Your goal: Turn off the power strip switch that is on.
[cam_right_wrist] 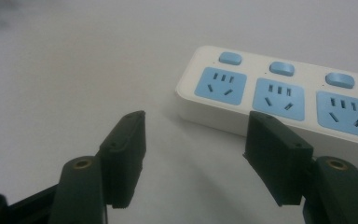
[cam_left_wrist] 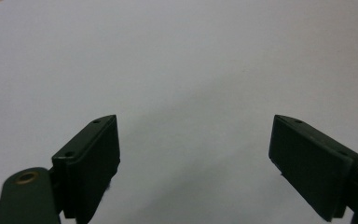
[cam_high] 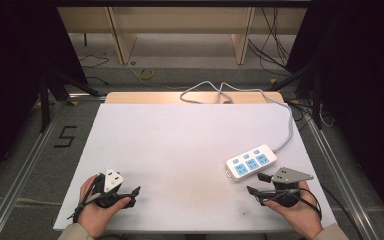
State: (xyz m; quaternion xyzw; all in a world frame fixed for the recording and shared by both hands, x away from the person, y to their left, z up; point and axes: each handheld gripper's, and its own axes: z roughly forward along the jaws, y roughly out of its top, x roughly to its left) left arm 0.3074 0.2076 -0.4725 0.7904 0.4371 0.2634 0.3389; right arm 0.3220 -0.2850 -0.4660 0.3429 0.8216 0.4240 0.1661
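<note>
Fingers spread wide and empty on both: left gripper (cam_high: pixel 130 195) over bare white bench (cam_high: pixel 180 145), right gripper (cam_high: pixel 257 184) low, just short of white three-socket power strip (cam_high: pixel 251 162); its cord (cam_high: pixel 289 127) trails to far edge.

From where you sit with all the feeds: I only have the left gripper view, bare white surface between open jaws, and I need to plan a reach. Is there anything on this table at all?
Observer: Yes. A white power strip with three blue sockets lies on the right side of the white table.
Operator: Is the other gripper near it?
Observer: The right gripper sits just in front of the strip's near edge, jaws open, not touching it.
Operator: Is the strip plugged in anywhere?
Observer: Its grey cable runs off the far right, loops along the table's back edge; where it ends I cannot tell.
Operator: And where am I?
Observer: The left gripper is at the near left corner, pointing right.
</note>
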